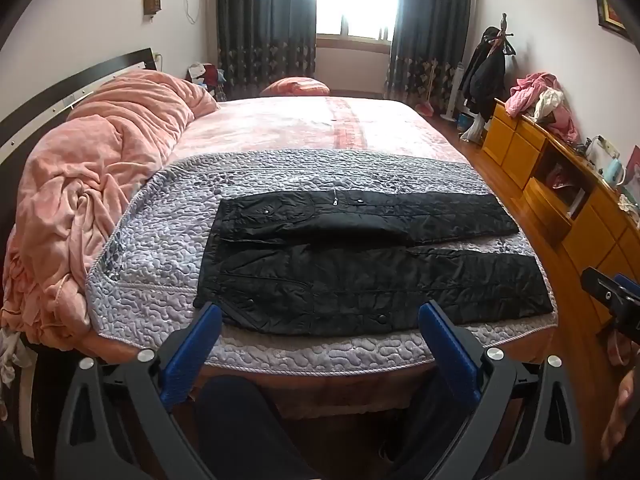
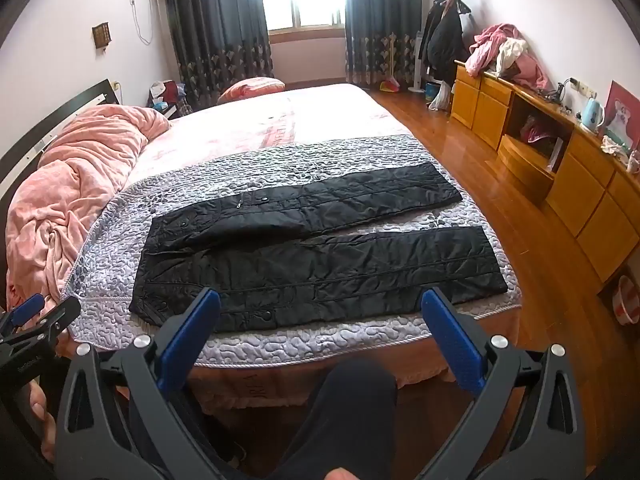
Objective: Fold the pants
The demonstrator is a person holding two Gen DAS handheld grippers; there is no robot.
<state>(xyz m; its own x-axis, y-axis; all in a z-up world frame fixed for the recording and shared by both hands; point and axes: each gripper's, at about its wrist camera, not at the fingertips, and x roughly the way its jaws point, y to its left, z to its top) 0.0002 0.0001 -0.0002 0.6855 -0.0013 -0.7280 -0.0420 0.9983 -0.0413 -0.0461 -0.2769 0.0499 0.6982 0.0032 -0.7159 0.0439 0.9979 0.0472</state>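
pants point(image 1: 372, 280) flat on quilt point(image 1: 160, 248) | both tools wide, apparently empty

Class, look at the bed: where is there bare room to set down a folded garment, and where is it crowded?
Free: the pink sheet beyond the grey quilt, and the quilt strip between the black pants and the crumpled pink blanket. Crowded: the blanket side, and the dresser top with heaped clothes.
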